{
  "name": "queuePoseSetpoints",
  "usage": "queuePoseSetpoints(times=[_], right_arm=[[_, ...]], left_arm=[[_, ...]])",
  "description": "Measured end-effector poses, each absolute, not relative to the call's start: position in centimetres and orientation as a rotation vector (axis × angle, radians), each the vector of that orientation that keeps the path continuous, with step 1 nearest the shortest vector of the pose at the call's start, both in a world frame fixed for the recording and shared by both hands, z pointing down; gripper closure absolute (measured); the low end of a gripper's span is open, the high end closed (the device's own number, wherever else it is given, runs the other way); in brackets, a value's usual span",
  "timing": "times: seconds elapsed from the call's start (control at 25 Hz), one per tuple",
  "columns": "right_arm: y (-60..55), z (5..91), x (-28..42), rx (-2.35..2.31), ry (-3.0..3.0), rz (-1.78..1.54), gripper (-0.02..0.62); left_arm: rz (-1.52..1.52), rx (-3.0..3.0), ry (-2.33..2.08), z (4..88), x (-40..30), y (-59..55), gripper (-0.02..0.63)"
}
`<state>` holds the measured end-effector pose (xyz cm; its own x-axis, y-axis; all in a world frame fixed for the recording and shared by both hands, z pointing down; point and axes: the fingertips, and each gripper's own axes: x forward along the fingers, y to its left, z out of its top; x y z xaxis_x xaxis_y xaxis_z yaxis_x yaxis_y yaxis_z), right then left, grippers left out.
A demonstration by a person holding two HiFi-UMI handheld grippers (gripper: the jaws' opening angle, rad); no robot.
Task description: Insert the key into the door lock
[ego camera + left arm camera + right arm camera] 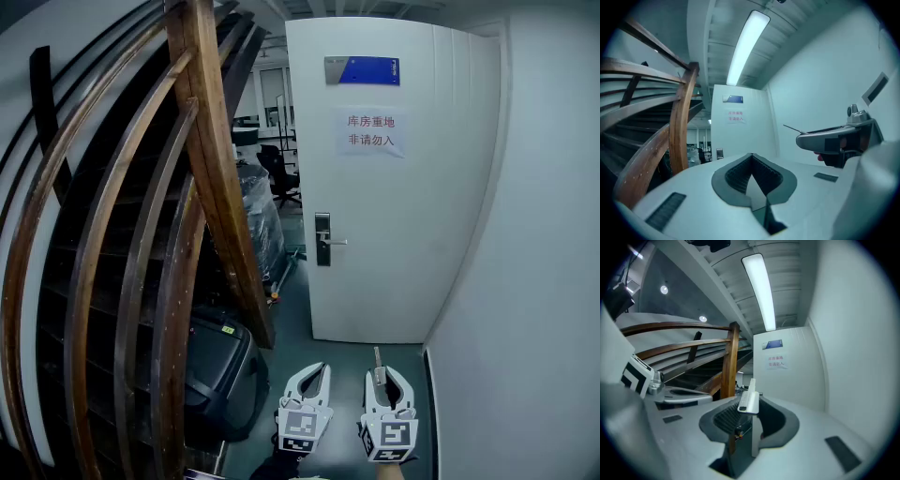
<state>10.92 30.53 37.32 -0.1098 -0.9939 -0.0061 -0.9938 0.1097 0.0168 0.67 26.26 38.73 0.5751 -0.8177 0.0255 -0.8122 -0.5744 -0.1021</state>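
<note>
Head view, biggest thing first: dark staircase with curved brown wooden banister rails [211,159], filling the whole frame left of the tall white door [412,206] at the end of the narrow passage. Plain white wall [534,281] hard against the door's right edge. Bulky black plastic case [220,375] on the grey floor, down and left of the door, tucked at the foot of the stairs. Lit office space with a black swivel chair [279,173] just past the door's left edge. White paper notice with red characters [371,132] stuck high on the door face, and a small blue-and-grey sign plate [363,70] above it, near the door's top. Silver lock plate with lever handle [323,240] at mid-height on the door's left edge, nothing touching it. Low in front of the door, both pointing level towards it and well apart from it: white left gripper [314,373] nearer the door's left side, jaws clenched tip to tip on nothing, so seen in the left gripper view; white right gripper [380,373] nearer the door's right side, jaws grasping a slim silver metal key [378,359]. Key pinched between the ribbed dark pads, so seen in the right gripper view, blade standing out past the fingertips towards the door, far short of the lock plate.
</note>
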Motion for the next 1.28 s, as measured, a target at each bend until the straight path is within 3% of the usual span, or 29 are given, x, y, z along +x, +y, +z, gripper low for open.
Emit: queuePoseSetpoints(times=[0.84, 1.28], right_arm=[[31.6, 40.4, 11.9, 1.993, -2.394, 0.088, 0.479], [23.9, 41.0, 10.9, 1.995, -2.355, 0.091, 0.479]], left_arm=[[-0.187, -2.705, 1.537, 41.9, 1.3, 27.9, 0.603], [-0.177, -2.753, 1.508, 42.9, 1.3, 19.7, 0.603]])
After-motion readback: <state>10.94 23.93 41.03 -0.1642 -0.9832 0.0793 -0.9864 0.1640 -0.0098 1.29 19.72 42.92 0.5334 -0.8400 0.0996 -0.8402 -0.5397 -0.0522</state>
